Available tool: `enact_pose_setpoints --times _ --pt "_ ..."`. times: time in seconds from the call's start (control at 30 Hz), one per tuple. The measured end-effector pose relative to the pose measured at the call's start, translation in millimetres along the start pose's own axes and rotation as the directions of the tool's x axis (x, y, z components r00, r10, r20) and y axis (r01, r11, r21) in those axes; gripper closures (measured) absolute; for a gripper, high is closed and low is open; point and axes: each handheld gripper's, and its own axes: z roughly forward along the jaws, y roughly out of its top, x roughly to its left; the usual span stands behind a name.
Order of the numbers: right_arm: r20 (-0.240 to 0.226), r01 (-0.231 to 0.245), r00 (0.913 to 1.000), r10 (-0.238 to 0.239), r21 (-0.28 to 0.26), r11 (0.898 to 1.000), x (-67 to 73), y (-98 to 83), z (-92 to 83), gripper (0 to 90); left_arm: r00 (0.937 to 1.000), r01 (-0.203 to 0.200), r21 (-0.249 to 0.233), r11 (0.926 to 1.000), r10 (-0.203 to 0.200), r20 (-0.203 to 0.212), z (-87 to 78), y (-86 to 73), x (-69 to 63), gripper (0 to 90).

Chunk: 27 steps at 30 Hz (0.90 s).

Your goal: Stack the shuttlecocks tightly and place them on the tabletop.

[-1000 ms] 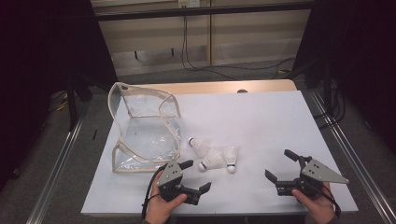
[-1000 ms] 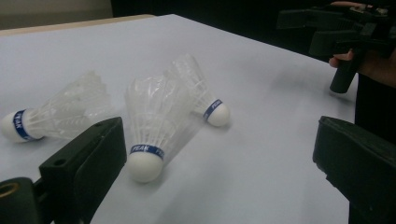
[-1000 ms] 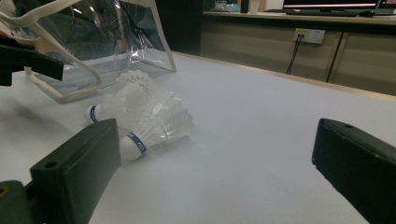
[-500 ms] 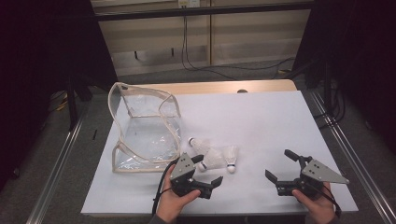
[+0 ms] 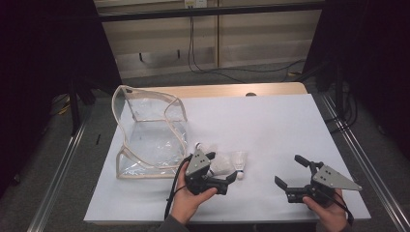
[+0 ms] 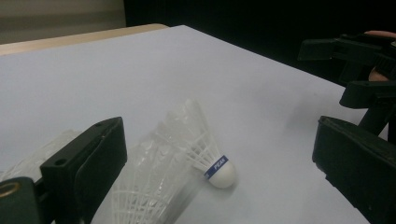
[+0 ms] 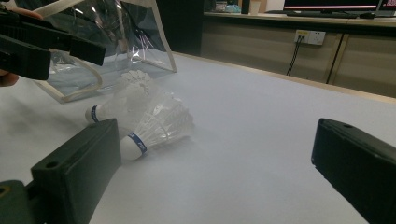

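Note:
Three white shuttlecocks lie together on the white table just right of a clear plastic bag [image 5: 150,135]. In the high view my left gripper [image 5: 222,166] is open, its jaws on either side of the nearest shuttlecocks [image 5: 239,162]. The left gripper view has one shuttlecock [image 6: 196,144] with a blue band lying between the open jaws, not gripped, and a second shuttlecock [image 6: 42,149] behind the left jaw. My right gripper [image 5: 289,170] is open and empty near the table's front right. In its own view, two shuttlecocks [image 7: 159,123] lie ahead at the left.
The bag [image 7: 107,42] stands open with a beige trim at the table's left. The white table sheet [image 5: 270,125] stretches wide behind and between the grippers. A wooden edge [image 5: 217,90] runs along the back, with metal rails on both sides.
My left gripper has moved forward and to the right, up to the shuttlecocks, so its open jaws now flank them. The right gripper has stayed in place.

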Motion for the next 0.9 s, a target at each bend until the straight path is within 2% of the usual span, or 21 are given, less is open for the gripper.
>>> enact_pose_setpoints --times 0.3,0.6,0.9 --pt "-0.003 0.001 1.0000 -0.001 -0.001 1.000 -0.4 0.1 -0.2 0.8 0.9997 0.025 0.008 0.9996 -0.025 -0.007 9.6 4.5 2.2 3.1" --pt "-0.002 0.002 1.0000 -0.002 -0.001 1.000 -0.3 -0.1 -0.2 0.9 0.9994 0.034 0.014 0.9993 -0.033 -0.004 17.5 12.3 4.6 3.0" --pt "-0.006 0.003 1.0000 -0.003 0.000 1.000 -0.2 0.0 -0.3 0.9 0.9968 0.069 0.014 0.9975 -0.068 -0.043 25.2 19.5 12.1 3.4"
